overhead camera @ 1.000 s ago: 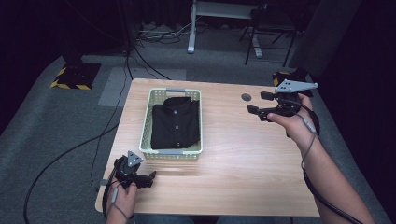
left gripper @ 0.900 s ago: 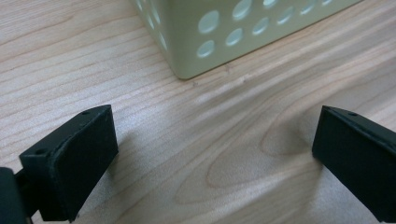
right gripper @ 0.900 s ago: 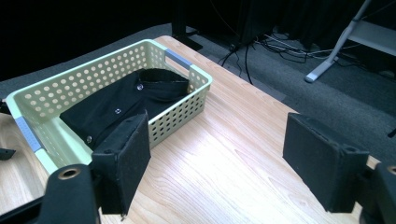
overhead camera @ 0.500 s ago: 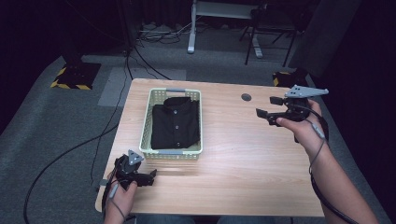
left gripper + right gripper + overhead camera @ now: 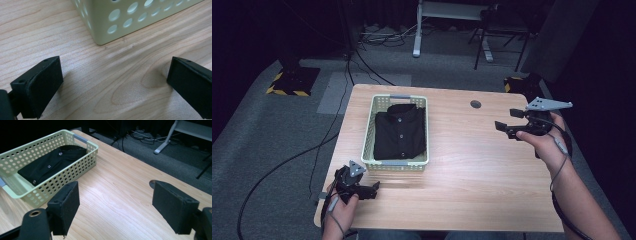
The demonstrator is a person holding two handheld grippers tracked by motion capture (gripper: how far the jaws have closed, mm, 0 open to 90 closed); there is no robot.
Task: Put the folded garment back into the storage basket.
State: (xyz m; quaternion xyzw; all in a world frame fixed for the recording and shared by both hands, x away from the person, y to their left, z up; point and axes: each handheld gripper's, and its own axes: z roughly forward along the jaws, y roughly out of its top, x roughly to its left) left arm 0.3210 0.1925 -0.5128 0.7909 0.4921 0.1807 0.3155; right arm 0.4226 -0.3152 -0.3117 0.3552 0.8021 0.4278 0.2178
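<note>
- a pale green basket [image 5: 371, 134] is sitting on the left half of the wooden table [image 5: 472, 170], its long sides running away from the person.
- a black shirt [image 5: 400, 132] is lying folded inside the basket, collar toward the far end and a row of buttons showing down its front (the right gripper view is catching the buttons too, on the shirt [image 5: 50, 162] in the basket [image 5: 62, 177]).
- the left gripper [image 5: 371, 189] is resting low at the near left corner of the table, just beside the basket's near end but not touching it, held by the left hand [image 5: 339, 212].
- in the left gripper view its jaws are standing wide apart with nothing but bare wood between them, and the perforated near corner of the basket [image 5: 125, 20] is sitting just ahead.
- the right gripper [image 5: 508, 123] is hovering over the right side of the table, well apart from the basket, held by the right hand [image 5: 544, 142] and pointing toward the basket.
- its jaws are also standing wide apart and gripping nothing (the right gripper view is showing open tabletop between them).
- a small dark round spot [image 5: 475, 104] is sitting in the tabletop near the far edge, between the basket and the right gripper.
- cables are trailing across the grey floor [image 5: 287, 135] to the left of the table.
</note>
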